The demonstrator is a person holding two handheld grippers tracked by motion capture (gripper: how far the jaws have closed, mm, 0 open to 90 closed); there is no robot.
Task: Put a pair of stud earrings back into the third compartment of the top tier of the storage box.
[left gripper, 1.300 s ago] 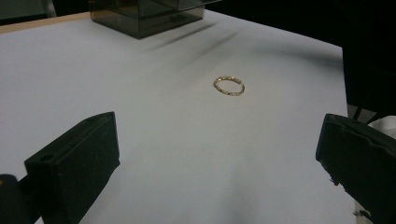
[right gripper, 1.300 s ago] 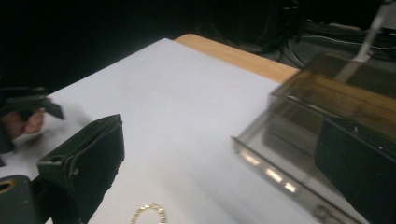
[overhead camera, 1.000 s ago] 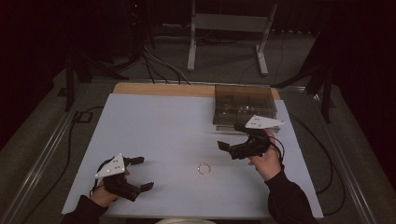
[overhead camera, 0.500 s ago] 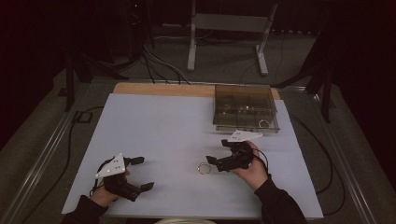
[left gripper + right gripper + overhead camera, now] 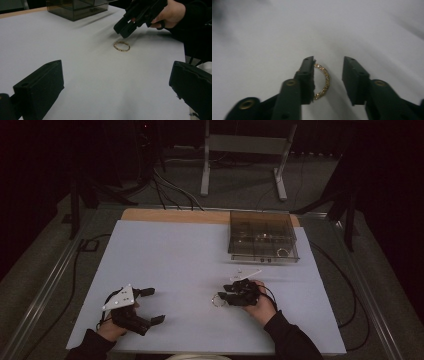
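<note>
Gold bracelet [image 5: 323, 81]: flat on pale table [image 5: 170, 260], near-right of middle | right gripper [image 5: 328, 75]: over it, jaws just been closing, a gap remains, one side of bracelet between them | left gripper [image 5: 145, 305]: near-left, jaws apart, empty | clear box [image 5: 262, 240]: far right.

The left gripper [image 5: 150, 305] rests low near the table's near left edge, gripped by the left hand [image 5: 111, 327], its jaws spread wide apart and pointing toward the middle. The right gripper [image 5: 223, 298], held in the right hand [image 5: 261, 303] with a dark sleeve running back to the near edge, points leftward and tilts down close to the surface. Its jaws have just been closing and stand partly apart, the pads not pressing on anything.
</note>
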